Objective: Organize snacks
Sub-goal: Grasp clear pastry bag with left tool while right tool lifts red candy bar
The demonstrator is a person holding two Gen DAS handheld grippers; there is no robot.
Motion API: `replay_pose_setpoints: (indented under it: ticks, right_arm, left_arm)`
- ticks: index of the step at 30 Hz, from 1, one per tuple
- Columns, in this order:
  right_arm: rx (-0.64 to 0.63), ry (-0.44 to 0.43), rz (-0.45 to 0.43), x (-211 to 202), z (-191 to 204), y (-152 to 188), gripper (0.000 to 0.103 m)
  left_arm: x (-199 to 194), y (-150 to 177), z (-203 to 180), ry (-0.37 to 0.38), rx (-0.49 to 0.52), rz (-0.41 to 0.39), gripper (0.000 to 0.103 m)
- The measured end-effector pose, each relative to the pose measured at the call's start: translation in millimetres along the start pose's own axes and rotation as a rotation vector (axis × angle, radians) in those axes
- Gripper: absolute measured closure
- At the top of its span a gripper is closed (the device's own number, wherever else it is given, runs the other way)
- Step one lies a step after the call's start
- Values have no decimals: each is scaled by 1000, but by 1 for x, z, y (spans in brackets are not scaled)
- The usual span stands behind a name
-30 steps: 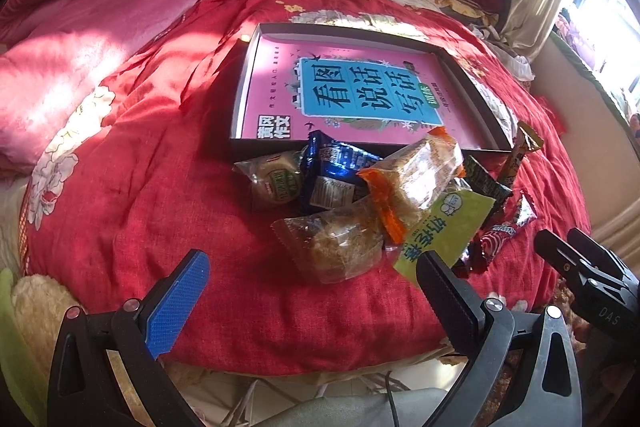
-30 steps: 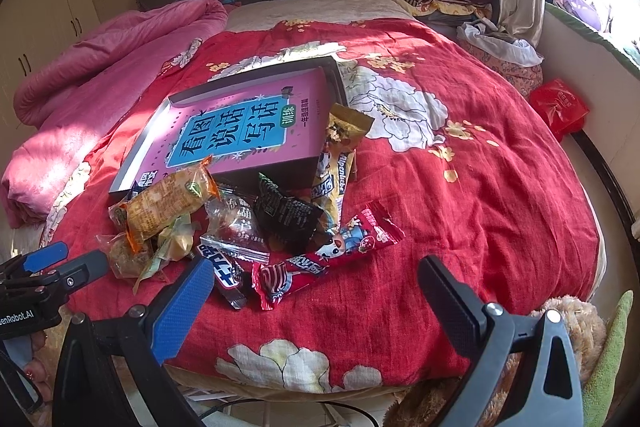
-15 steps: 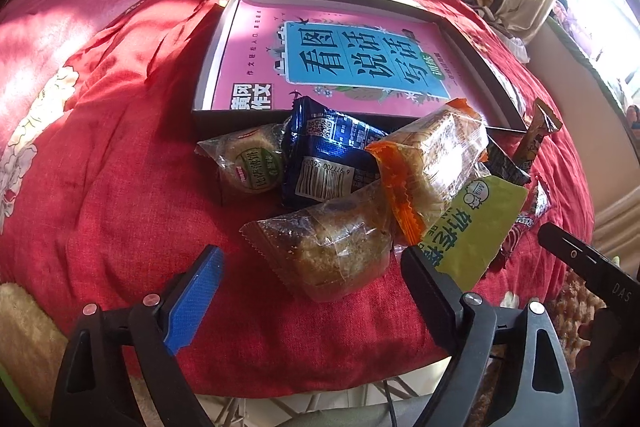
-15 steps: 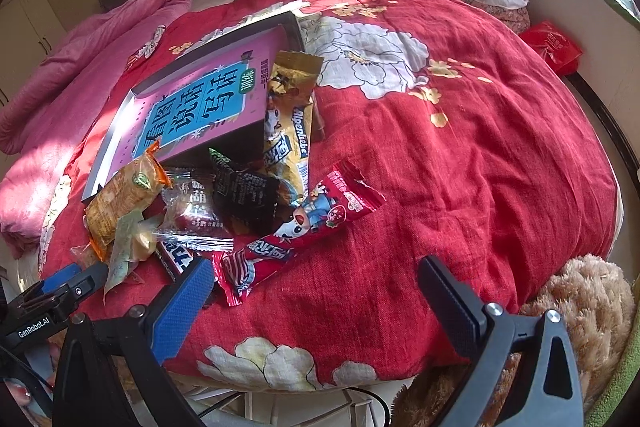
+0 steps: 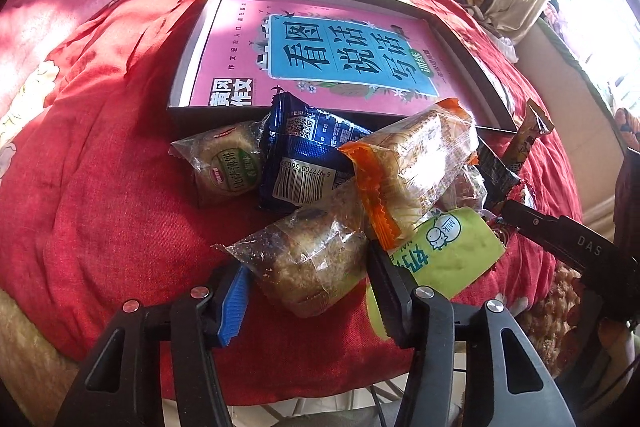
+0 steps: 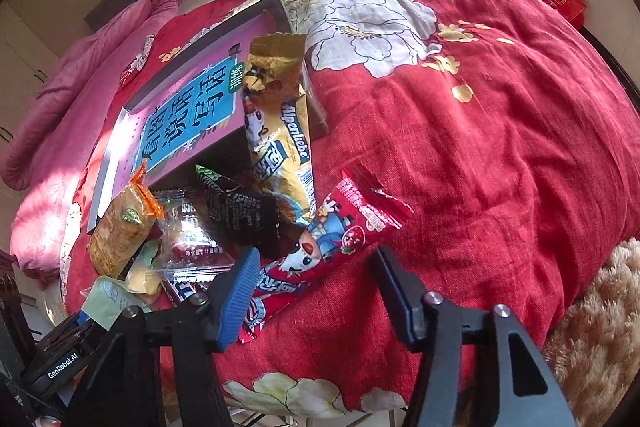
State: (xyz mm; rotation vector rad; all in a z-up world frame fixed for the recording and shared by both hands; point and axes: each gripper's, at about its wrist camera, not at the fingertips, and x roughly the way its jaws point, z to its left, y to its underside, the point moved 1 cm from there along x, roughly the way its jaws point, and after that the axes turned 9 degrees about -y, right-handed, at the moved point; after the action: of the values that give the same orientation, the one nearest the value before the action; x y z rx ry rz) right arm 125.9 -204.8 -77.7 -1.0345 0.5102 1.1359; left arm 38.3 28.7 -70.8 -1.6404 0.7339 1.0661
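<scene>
Snacks lie heaped on the red bedspread (image 5: pixel 100 195) against the near side of a shallow box (image 5: pixel 188 67) that holds a pink book (image 5: pixel 320 67). In the left wrist view we see the left gripper (image 5: pixel 308 291) closing, with a clear-wrapped cake (image 5: pixel 308 255) between its fingers; the right finger sits at the wrapper, the blue pad just beside it, and we cannot tell whether both press. Behind the cake lie a blue packet (image 5: pixel 304 155), an orange-edged packet (image 5: pixel 412 167) and a green packet (image 5: pixel 448 251).

In the right wrist view we see the right gripper (image 6: pixel 316 291) closing over the lower end of a red candy stick (image 6: pixel 332 247), which lies nearer the blue pad; the other finger stands clear of it. A gold candy packet (image 6: pixel 280 123) leans on the box's near right corner.
</scene>
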Motion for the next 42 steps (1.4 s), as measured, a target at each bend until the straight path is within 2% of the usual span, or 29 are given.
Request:
replay_pose_setpoints:
  ticks: [2,4,10,19,28,33,37,42]
  right_arm:
    - [14,-25,-6,0,-4,-3,59]
    - [18,-54,-21,-3,-8,-5,71]
    - [21,-99,-82,-17,-21,-14,84]
    - [-65,-83,-194,-46,-15,-23,88]
    - [-255,-109,-335,-79,24,-33,89]
    - [-311,-147,-358,-83,46,-41,89]
    - [-355,-196,-344,-76,63,-48,89]
    - [-414,-187,-318,-58,80,-55,89]
  left_arm:
    - [1,0,3,3,-3,4,50]
    - [1,0,7,13,-15,9,51]
    - [-3,1,18,20,-48,3,53]
    - [-27,-1,31,0,-77,-59,54]
    - [-43,-15,37,-26,-93,-136,54]
    - [-52,-28,44,-39,-118,-183,54]
    - [-58,-43,50,-47,-144,-224,54]
    - [-57,-61,52,-51,-157,-253,54]
